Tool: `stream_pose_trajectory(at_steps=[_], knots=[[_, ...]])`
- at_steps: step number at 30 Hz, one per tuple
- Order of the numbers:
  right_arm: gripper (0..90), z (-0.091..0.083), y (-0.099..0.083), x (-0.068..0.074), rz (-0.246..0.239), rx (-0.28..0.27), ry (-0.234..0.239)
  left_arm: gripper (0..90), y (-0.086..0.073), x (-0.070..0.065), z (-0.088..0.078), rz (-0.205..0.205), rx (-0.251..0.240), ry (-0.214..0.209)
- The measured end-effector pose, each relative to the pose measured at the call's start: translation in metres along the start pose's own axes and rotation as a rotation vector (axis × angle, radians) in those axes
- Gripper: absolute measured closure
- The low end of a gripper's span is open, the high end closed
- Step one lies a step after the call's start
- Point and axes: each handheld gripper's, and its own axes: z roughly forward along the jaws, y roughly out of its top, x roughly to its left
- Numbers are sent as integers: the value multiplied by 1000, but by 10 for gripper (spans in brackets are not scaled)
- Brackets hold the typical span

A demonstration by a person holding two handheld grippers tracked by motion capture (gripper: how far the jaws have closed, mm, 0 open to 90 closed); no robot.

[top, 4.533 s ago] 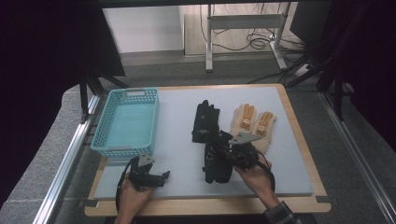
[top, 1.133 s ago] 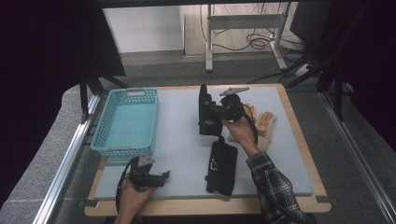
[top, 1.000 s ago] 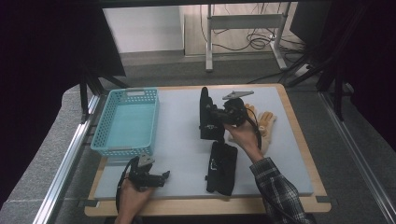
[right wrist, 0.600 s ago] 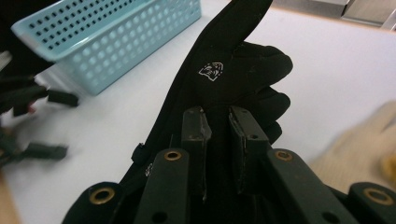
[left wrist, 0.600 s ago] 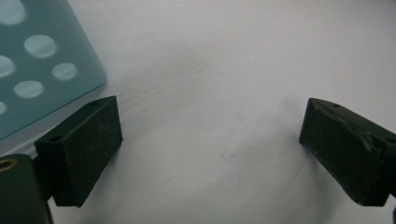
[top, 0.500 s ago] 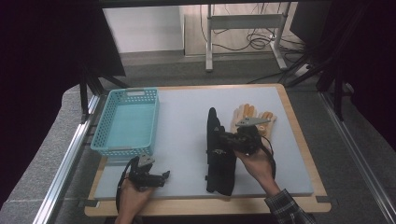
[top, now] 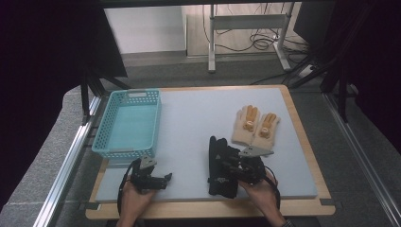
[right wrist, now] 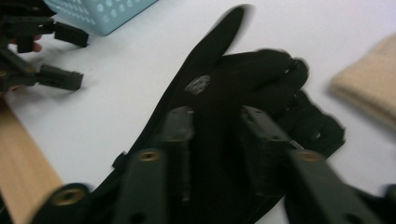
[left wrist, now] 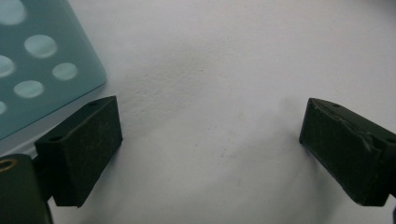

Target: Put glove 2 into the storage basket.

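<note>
The pair of black fabric gloves point(top: 222, 166) is seen stacked near the front edge of the pale grey bench point(top: 189, 118), right of centre; one glove lies over the other, fingers pointing away from the person. The right tool point(top: 231, 166) is placed over the upper glove, held by the right hand point(top: 259, 188) coming in from the bottom. In the right gripper view the black glove point(right wrist: 243, 116) is seen between the two black jaws, which have just been opening; a gap is visible between pads and fabric on at least one side, so the glove is taken as no longer pinched, though blur limits certainty. The left tool point(top: 158, 179) is held low at the front left of the bench by the left hand point(top: 135, 201); its jaws are spread wide with bare bench surface point(left wrist: 210, 93) between them, nothing gripped. The light blue perforated plastic basket point(top: 128, 124) is set at the left of the bench, just beyond the left tool; its corner point(left wrist: 37, 60) is seen beside the left jaw. A pair of beige knitted gloves with orange patches point(top: 255, 125) is laid flat behind and to the right of the black gloves, near but apart; its edge point(right wrist: 369, 98) is seen in the right gripper view.
</note>
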Motion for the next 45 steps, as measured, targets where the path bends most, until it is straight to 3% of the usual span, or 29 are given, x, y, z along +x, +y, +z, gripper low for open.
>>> stream_pose_trajectory(at_steps=[3, 8, 11, 16, 18, 20, 25, 29, 36, 38, 42, 45], knots=[[529, -7, 0, -1, -15, -15, -20, 60, 0, 0, 0, 0, 0, 0], [549, -10, 12, -19, -6, -36, -57, 60, 0, 0, 0, -3, -3, 1], [554, 0, 18, -29, 12, -26, -58, 60, 0, 0, 0, -1, 0, 0], [543, 48, 30, -47, 53, 51, -9, 61, 0, 0, 0, 4, 3, 0], [686, 59, 31, -51, 73, 89, 32, 61, 0, 0, 0, 4, 1, 0], [838, 65, 31, -50, 78, 105, 30, 61, 0, 0, 0, 3, 1, -1], [855, 47, 43, -42, 37, 39, -9, 61, 0, 0, 0, 4, 3, 0], [853, 38, 48, -49, 44, 7, -41, 61, 0, 0, 0, 4, 3, 0], [835, 51, 27, -65, 93, 68, -74, 61, 0, 0, 0, 4, 3, 0], [781, 50, 24, -68, 95, 64, -68, 60, 0, 0, 0, 4, 3, 0], [675, 35, 26, -71, 69, 32, -66, 61, 0, 0, 0, 4, 3, 1], [644, 26, 23, -71, 41, 52, -46, 61, 0, 0, 0, 4, 3, 0]])
